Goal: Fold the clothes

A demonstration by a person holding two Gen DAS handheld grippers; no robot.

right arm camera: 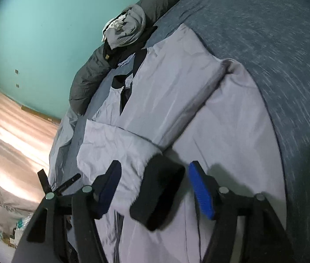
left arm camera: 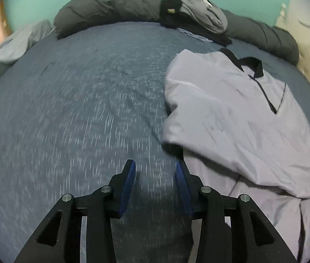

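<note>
A pale lavender shirt (left arm camera: 231,114) with a black collar (left arm camera: 251,64) lies flat on the blue bed sheet (left arm camera: 78,98), its left sleeve folded across the body. My left gripper (left arm camera: 155,164) is open above bare sheet, just left of the shirt's lower edge, with nothing between its fingers. In the right wrist view the same shirt (right arm camera: 176,87) fills the middle. My right gripper (right arm camera: 155,164) is open over it. The black cuff (right arm camera: 157,188) of the right sleeve lies between its blue pads (right arm camera: 201,192) and touches neither.
A long dark grey bolster (left arm camera: 111,6) curves along the far side of the bed. A pile of grey and black clothes (left arm camera: 198,11) rests against it. A grey blanket (left arm camera: 8,50) is bunched at the left. Wooden floor (right arm camera: 6,142) lies beyond the bed's right edge.
</note>
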